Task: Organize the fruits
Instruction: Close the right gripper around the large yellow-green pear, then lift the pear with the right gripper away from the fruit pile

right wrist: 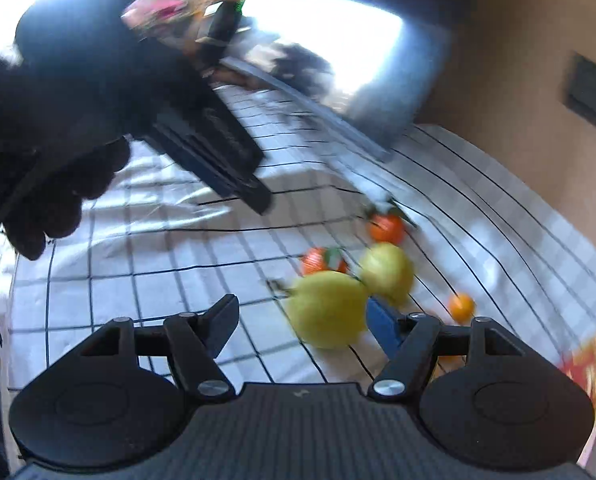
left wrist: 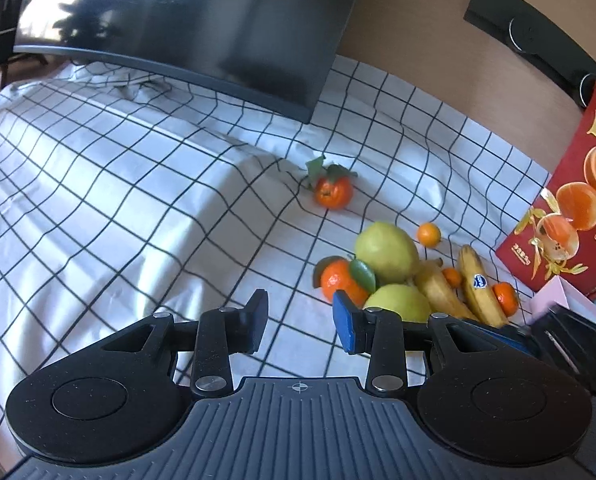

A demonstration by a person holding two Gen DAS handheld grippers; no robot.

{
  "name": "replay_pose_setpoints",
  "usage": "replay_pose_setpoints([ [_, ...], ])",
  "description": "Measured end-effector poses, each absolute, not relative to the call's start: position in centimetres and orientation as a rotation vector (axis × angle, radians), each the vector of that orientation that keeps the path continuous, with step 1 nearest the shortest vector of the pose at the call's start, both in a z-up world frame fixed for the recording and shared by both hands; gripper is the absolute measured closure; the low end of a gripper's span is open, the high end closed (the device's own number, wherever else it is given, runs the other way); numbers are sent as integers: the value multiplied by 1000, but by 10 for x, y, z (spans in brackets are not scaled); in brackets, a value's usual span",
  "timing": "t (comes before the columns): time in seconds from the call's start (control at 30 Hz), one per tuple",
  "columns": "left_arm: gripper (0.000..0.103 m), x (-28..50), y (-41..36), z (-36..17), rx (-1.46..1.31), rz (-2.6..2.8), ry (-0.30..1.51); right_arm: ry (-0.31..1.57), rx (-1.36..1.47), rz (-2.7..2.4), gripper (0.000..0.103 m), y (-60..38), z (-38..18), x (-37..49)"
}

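Fruit sits bunched on my checked cloth [left wrist: 137, 200]: two green apples [left wrist: 386, 252], leafy oranges [left wrist: 340, 280], bananas [left wrist: 478, 288], beside a red box [left wrist: 570, 216]. One orange [left wrist: 333, 192] lies apart. My left gripper [left wrist: 300, 322] gapes, empty. My right gripper [right wrist: 302, 324] stands wide, nearest apple [right wrist: 330, 308] unpinched.

Black tongs [left wrist: 300, 322], fuzzy black glove [right wrist: 53, 128]

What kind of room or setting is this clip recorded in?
Probably a home desk or table: a checked tablecloth under a dark monitor, a wall socket panel, and a red gift box beside loose fruit.
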State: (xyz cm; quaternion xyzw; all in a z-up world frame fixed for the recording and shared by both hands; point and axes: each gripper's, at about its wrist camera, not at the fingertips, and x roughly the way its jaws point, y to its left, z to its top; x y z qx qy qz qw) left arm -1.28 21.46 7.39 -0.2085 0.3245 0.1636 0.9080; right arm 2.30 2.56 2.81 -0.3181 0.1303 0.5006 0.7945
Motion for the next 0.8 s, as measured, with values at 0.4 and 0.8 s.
replay_pose_setpoints([
  [0.4, 63, -45, 248, 55, -536, 384, 655, 250, -981, 1055, 32, 83, -4, 41],
  [0.8, 63, -37, 243, 55, -489, 352, 721, 321, -955, 1018, 35, 104, -7, 60],
])
